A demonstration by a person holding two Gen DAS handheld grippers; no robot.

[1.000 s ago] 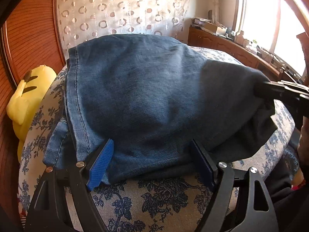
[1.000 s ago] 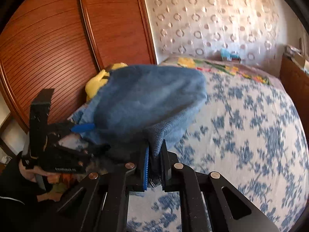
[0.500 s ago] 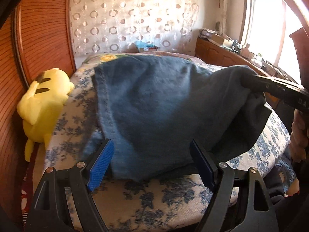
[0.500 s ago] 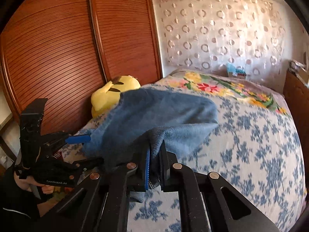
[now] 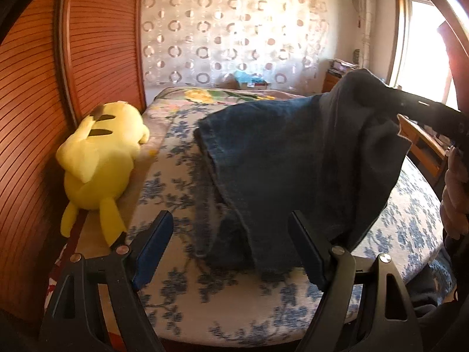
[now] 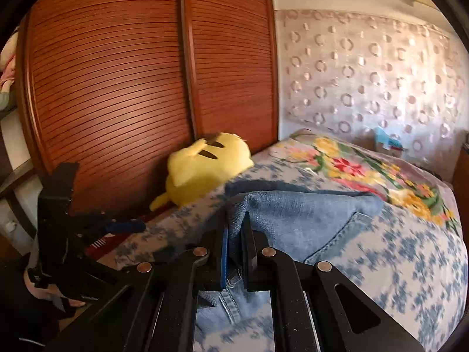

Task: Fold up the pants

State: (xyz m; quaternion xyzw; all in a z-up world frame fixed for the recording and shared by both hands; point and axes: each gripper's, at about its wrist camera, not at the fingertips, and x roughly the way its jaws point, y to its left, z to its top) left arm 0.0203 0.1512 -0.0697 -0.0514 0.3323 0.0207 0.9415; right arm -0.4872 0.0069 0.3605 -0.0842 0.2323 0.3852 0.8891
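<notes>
Blue denim pants (image 5: 287, 158) lie on the bed, one side lifted at the right. My left gripper (image 5: 231, 243) is open and empty just in front of the pants' near edge, fingers either side of it without touching. My right gripper (image 6: 236, 234) is shut on a fold of the pants (image 6: 307, 214) and holds it above the bed. The right gripper also shows in the left wrist view (image 5: 425, 111) gripping the raised cloth. The left gripper shows in the right wrist view (image 6: 126, 226) at the left.
The bed has a blue floral cover (image 5: 181, 287) and a bright flowered blanket (image 6: 366, 173) at its far end. A yellow plush toy (image 5: 99, 158) lies along the bed's left side by the wooden slatted wardrobe doors (image 6: 117, 88). A wooden dresser (image 5: 425, 143) stands at the right.
My left gripper has drawn back from the pants' edge and stays open. My right gripper has carried its fold across and lower, so more of the bed and the plush toy show.
</notes>
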